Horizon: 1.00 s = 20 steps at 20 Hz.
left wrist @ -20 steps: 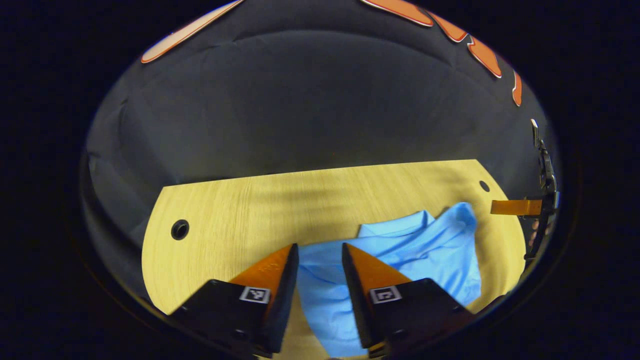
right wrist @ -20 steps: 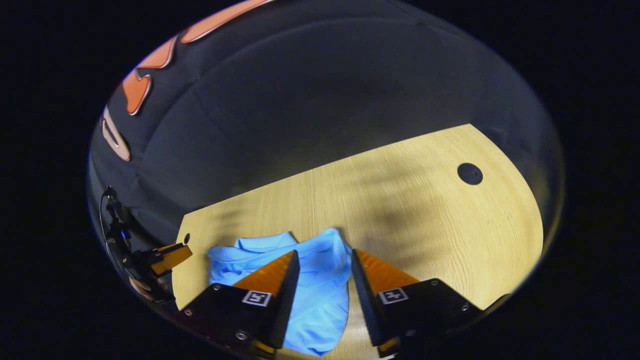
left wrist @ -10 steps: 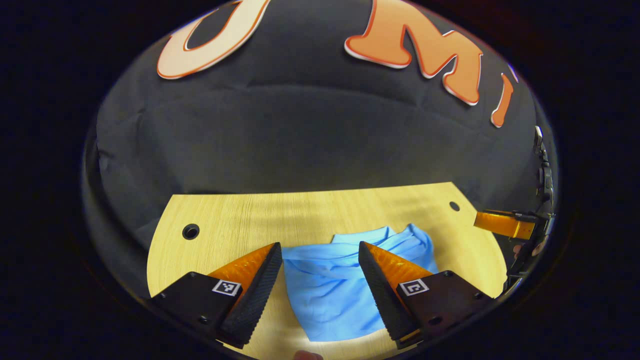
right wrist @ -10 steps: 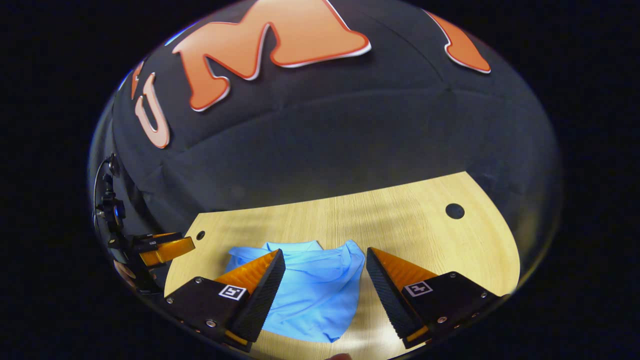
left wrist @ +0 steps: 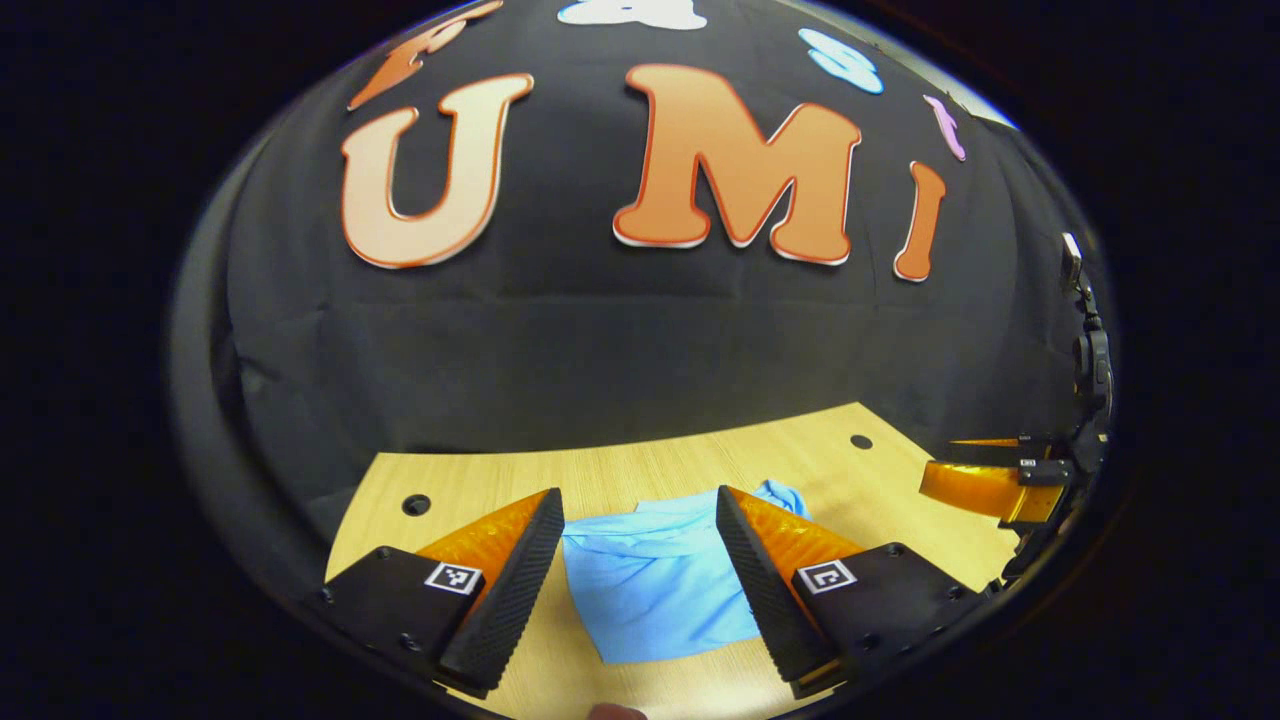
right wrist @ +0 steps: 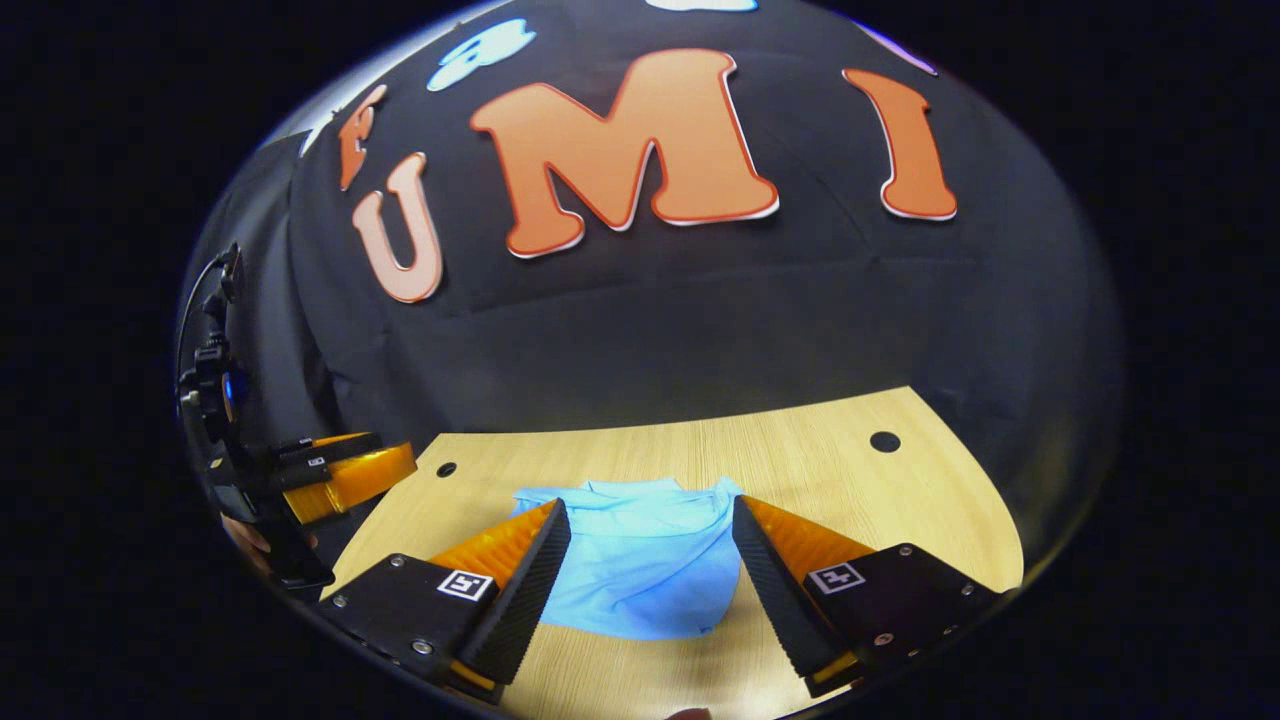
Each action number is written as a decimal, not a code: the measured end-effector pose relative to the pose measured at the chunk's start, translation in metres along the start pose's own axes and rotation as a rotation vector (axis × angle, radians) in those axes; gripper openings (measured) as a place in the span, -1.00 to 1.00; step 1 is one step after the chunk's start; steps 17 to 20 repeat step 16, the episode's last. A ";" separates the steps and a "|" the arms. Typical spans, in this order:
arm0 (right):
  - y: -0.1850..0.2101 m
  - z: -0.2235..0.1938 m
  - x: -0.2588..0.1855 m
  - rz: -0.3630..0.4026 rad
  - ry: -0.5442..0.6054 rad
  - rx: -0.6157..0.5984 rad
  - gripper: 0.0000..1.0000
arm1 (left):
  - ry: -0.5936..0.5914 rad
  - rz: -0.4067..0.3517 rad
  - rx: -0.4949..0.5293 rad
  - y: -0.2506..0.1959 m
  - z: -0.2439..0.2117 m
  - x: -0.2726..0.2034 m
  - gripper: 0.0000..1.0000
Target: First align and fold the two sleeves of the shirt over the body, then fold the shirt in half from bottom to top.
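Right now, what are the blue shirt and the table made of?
The blue shirt looks like soft, thin, matte cloth, maybe cotton knit: it creases and lies limp in folds. The table looks like light wood or wood-look laminate: fine grain lines, a smooth and slightly shiny top with round holes. Which one, I cannot tell.

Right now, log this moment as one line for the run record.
stage: folding looks done | shirt: folded, flat on table | left gripper: open, above shirt | right gripper: open, above shirt | contact: none
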State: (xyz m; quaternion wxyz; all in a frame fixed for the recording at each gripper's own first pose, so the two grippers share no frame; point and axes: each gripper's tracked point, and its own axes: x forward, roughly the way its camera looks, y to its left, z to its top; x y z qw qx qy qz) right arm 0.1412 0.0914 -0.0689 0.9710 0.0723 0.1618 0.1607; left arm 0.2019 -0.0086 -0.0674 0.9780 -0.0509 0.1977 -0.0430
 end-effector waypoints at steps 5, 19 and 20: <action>0.008 0.009 -0.056 0.038 -0.114 -0.131 0.97 | -0.201 0.090 0.027 -0.024 0.022 -0.084 0.96; 0.037 -0.002 -0.133 0.186 -0.240 -0.157 0.97 | -0.298 0.252 0.055 -0.047 0.001 -0.201 0.96; 0.037 -0.002 -0.133 0.186 -0.240 -0.157 0.97 | -0.298 0.252 0.055 -0.047 0.001 -0.201 0.96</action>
